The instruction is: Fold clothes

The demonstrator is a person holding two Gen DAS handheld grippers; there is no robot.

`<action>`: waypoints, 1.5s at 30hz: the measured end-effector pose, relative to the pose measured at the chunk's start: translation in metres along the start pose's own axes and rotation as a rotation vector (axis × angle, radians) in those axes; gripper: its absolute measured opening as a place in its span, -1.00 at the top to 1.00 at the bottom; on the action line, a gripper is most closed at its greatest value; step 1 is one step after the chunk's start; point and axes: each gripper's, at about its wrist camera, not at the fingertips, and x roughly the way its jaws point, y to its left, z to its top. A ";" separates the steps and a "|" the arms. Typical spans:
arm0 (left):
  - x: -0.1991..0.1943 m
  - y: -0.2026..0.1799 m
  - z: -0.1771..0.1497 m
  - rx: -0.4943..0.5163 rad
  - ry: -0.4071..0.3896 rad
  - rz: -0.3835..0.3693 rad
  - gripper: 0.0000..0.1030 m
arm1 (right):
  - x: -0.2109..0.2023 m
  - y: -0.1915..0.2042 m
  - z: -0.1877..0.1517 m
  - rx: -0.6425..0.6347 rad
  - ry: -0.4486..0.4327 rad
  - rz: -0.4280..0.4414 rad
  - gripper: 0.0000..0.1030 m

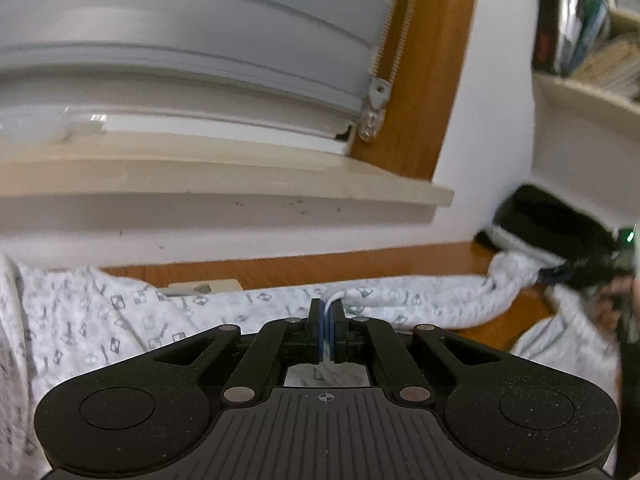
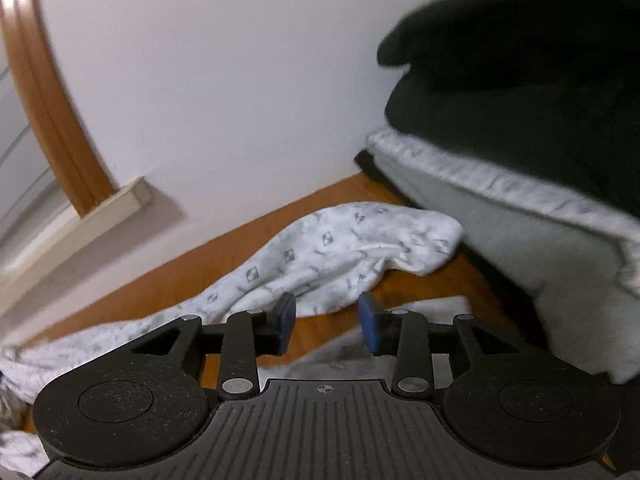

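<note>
A white garment with a small grey print (image 1: 100, 320) lies stretched across the wooden table (image 1: 320, 266). My left gripper (image 1: 327, 320) is shut on a fold of its edge, which is pinched between the blue pads. In the right wrist view a bunched end of the same garment (image 2: 340, 248) sits just beyond my right gripper (image 2: 328, 320). That gripper is open, with only table and loose cloth between its fingers. From the left wrist view the right gripper (image 1: 576, 274) shows at the far right by the bunched end, a hand (image 1: 612, 304) behind it.
A stack of folded clothes stands at the right, a black piece (image 2: 520, 80) on top of a white-grey one (image 2: 520, 224). The white wall (image 2: 240, 80) and a window sill (image 1: 240, 184) close off the table's far side. Shelves with books (image 1: 580, 28) are at the upper right.
</note>
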 end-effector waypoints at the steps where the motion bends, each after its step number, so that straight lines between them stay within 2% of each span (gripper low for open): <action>1: 0.000 0.004 0.000 -0.015 0.001 -0.006 0.95 | 0.005 0.002 0.002 0.002 0.003 0.007 0.27; 5: 0.005 0.005 -0.002 -0.002 0.023 -0.004 0.95 | 0.025 0.031 0.002 -0.027 0.045 0.064 0.17; 7: 0.005 0.004 -0.001 0.004 0.021 -0.015 0.95 | 0.035 0.048 0.001 -0.038 0.067 0.065 0.09; 15: 0.005 0.003 -0.002 0.010 0.013 -0.022 0.95 | 0.070 0.057 0.013 0.035 0.120 -0.054 0.06; 19: 0.005 0.002 -0.002 0.016 0.013 -0.023 0.95 | 0.074 0.057 0.015 0.042 0.090 -0.043 0.06; 31: 0.005 0.000 -0.002 0.030 0.021 -0.016 0.95 | 0.064 0.062 0.024 0.036 -0.004 -0.173 0.06; 35: 0.006 0.000 -0.002 0.026 0.022 -0.017 0.95 | 0.073 0.069 0.025 0.014 0.014 -0.153 0.08; 36: 0.006 0.000 -0.001 0.026 0.022 -0.018 0.95 | 0.075 0.070 0.025 0.008 0.019 -0.143 0.13; 37: 0.005 0.000 -0.001 0.026 0.021 -0.018 0.95 | 0.078 0.072 0.026 0.003 0.025 -0.133 0.44; 40: 0.005 0.001 -0.001 0.024 0.014 -0.017 0.95 | 0.086 0.076 0.027 -0.014 0.041 -0.104 0.89; 41: 0.004 0.001 -0.001 0.024 0.009 -0.015 0.95 | 0.087 0.077 0.028 -0.017 0.048 -0.107 0.90; 45: -0.007 0.000 0.000 0.023 -0.075 0.014 0.95 | 0.063 0.092 0.042 -0.045 -0.083 -0.045 0.93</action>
